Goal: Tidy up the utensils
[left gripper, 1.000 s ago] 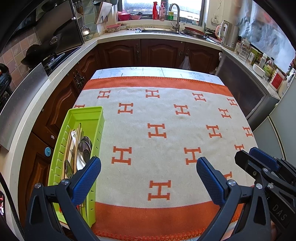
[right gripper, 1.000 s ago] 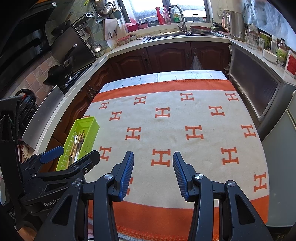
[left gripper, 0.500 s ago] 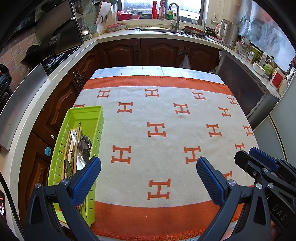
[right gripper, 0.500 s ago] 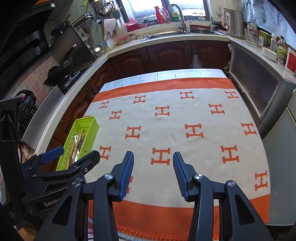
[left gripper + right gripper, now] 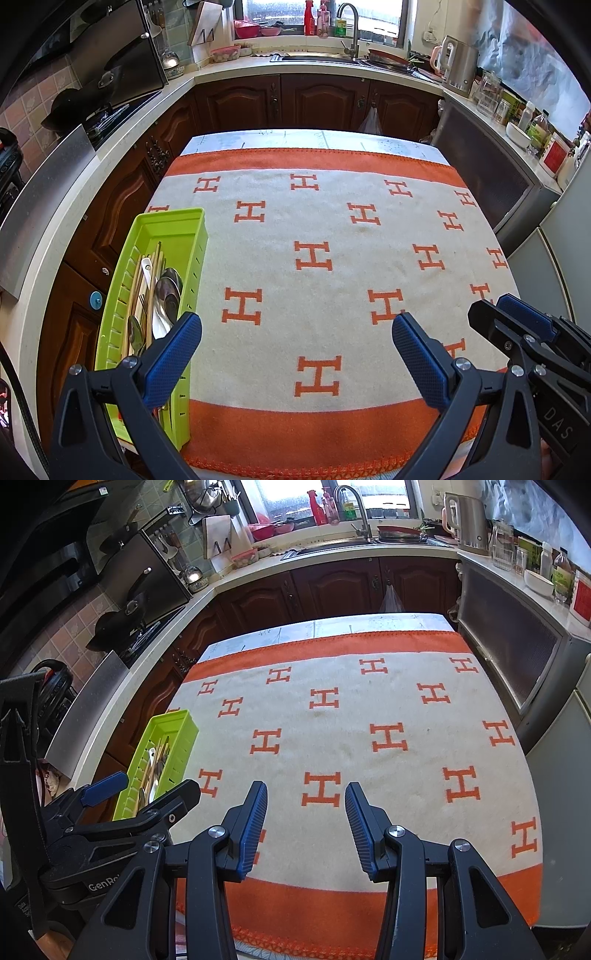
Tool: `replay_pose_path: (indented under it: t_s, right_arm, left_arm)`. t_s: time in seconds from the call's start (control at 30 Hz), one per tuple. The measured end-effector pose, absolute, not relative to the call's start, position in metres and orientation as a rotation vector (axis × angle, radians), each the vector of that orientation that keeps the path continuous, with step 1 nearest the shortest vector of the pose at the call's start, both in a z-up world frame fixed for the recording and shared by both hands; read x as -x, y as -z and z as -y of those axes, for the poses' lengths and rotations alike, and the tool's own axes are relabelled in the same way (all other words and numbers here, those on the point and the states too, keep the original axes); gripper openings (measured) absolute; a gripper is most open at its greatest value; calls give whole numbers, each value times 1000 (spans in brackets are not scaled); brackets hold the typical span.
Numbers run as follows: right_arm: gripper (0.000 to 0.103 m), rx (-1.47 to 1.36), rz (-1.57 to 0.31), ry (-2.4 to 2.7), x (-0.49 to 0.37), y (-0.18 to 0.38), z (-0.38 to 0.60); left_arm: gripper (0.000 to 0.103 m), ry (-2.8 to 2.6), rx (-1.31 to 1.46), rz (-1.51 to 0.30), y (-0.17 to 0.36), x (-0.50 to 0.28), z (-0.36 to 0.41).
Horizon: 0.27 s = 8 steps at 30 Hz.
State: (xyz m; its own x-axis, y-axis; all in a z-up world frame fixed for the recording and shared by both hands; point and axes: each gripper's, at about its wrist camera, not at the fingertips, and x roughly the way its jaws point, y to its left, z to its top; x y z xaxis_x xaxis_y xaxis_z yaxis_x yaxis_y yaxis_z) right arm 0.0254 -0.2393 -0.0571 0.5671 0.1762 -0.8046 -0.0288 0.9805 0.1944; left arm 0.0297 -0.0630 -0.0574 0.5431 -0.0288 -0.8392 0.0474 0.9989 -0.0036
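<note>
Nearest, at the bottom of the left wrist view, the left gripper (image 5: 295, 347) hangs with its blue pads spread wide and nothing between them. The right gripper (image 5: 306, 825), at the bottom centre of its own view, is parted about halfway and just as empty. Both hover over the near orange band of the blanket (image 5: 314, 229).

A little farther, at the lower left of the frame, the green tray (image 5: 177, 221) lies along the blanket's left edge. Spoons (image 5: 168, 295) and chopsticks (image 5: 157, 258) lie lengthwise inside it, bunched toward the near end, partly hidden behind the left pad. I see no loose utensil on the patterned cloth itself.

Beyond, the blanket runs bare to its far orange border, then the cabinets and the sink (image 5: 317, 57) under the window at the top.

My guess is that the sorting is either finished or paused between steps. Any next move would call for the left gripper to swing left over the tray, narrow its gap and line up with a handle.
</note>
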Motion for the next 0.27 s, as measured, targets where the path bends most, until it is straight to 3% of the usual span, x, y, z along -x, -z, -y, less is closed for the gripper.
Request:
replay_pose_path:
  t_s: [0.27]
  right_arm:
    - [45, -168, -968, -120, -22, 62, 235]
  left_arm:
    - [102, 47, -17, -1017, 63, -30, 62]
